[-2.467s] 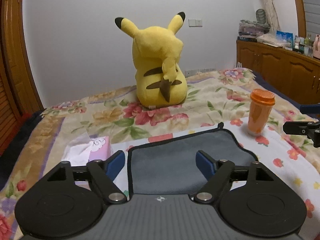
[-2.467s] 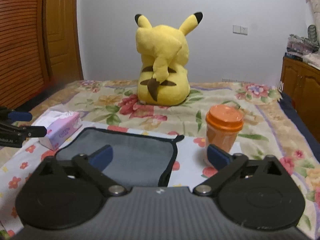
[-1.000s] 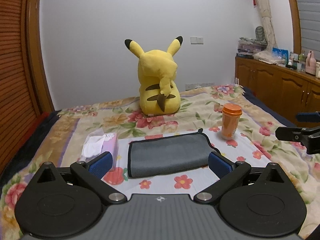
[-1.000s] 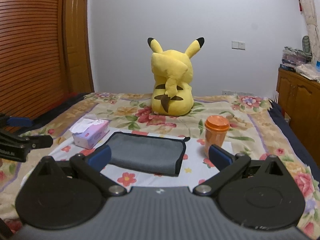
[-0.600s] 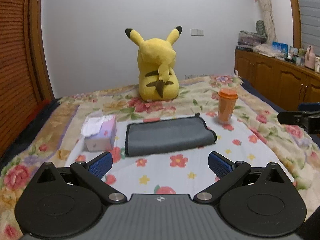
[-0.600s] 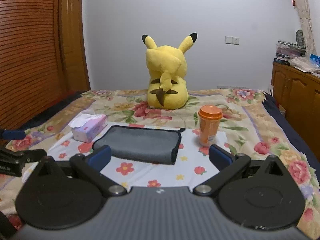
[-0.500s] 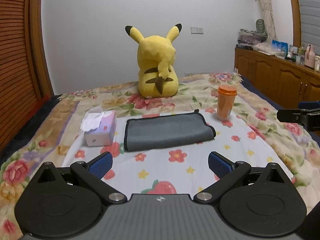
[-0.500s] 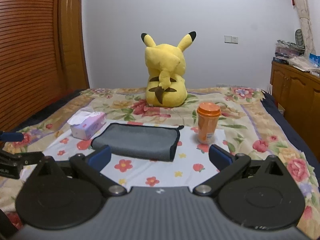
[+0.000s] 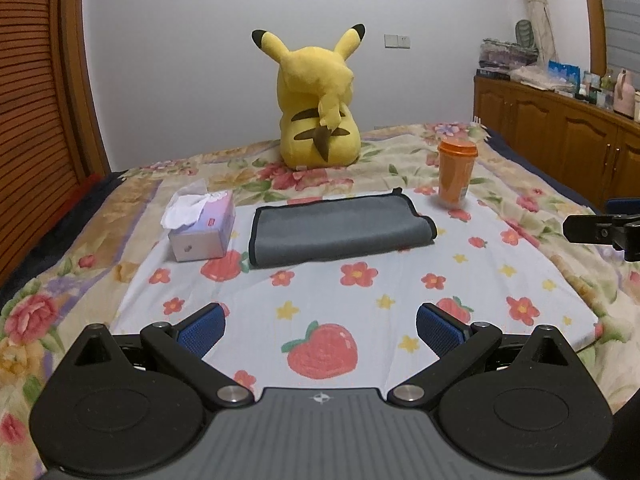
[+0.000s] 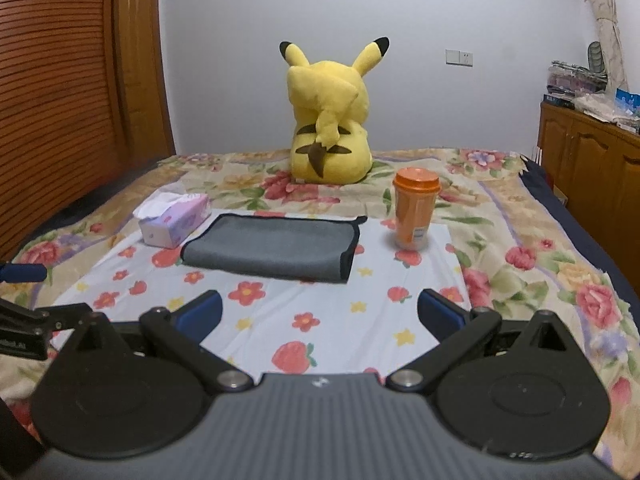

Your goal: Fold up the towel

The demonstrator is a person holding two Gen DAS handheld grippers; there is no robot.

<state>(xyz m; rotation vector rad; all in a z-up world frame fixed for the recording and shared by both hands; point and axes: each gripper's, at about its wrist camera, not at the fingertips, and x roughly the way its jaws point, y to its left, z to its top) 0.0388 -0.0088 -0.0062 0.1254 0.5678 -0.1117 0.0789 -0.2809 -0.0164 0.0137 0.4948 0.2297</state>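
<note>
A grey towel [image 9: 340, 230] with a black hem lies folded flat on the white flowered cloth [image 9: 360, 312] on the bed; it also shows in the right wrist view [image 10: 272, 246]. My left gripper [image 9: 320, 330] is open and empty, held well back from the towel near the cloth's front edge. My right gripper [image 10: 320, 316] is open and empty, also well short of the towel. The right gripper's fingers [image 9: 592, 228] show at the right edge of the left wrist view.
A tissue box [image 9: 202, 226] stands left of the towel. An orange cup [image 9: 456, 174] stands at its right. A yellow plush toy [image 9: 318, 104] sits behind. Wooden cabinets [image 9: 568, 136] line the right wall, a wooden door [image 10: 60, 88] the left.
Both grippers have drawn back from the towel, which now lies farther ahead and smaller in view. The towel stays folded. Both stay open.
</note>
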